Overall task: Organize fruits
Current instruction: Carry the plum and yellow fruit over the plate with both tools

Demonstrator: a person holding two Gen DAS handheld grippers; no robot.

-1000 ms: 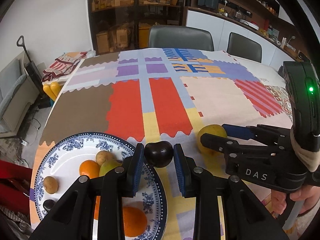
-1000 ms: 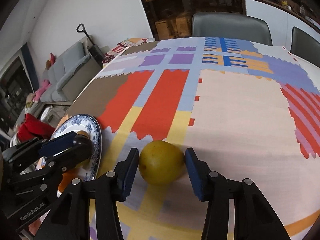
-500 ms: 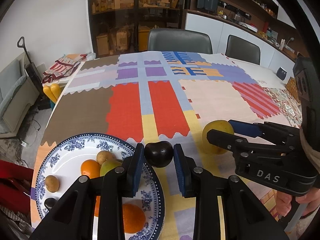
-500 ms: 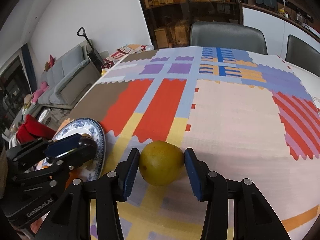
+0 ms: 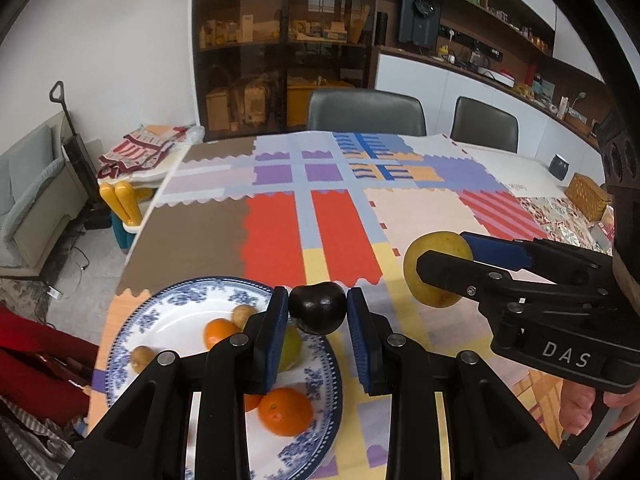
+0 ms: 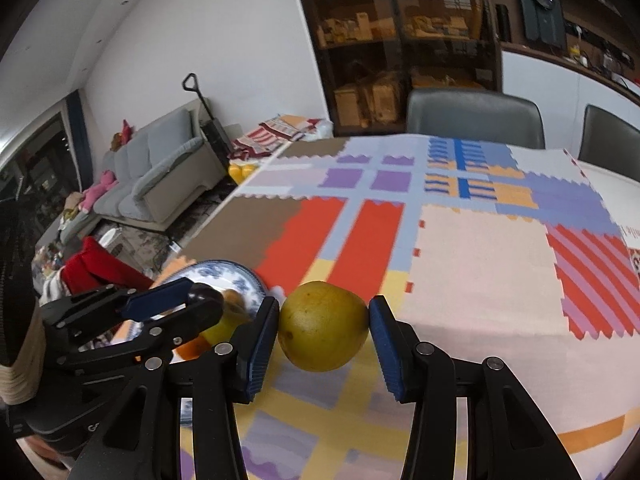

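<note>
The left gripper (image 5: 318, 320) was clamped on a dark plum (image 5: 318, 307), jaws pressing both its sides, held over the near rim of the plate (image 5: 160, 320) that collected the fruit. The right gripper (image 6: 323, 330) was clamped across a yellow pear (image 6: 323, 326), clear of the counter (image 6: 480, 260), apparently for transfer to the same plate.

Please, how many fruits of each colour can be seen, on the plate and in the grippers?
Orange fruits: 3
Brown fruits: 2
Yellow-green fruit: 1
Yellow fruit: 1
Dark fruit: 1
Total: 8
</note>
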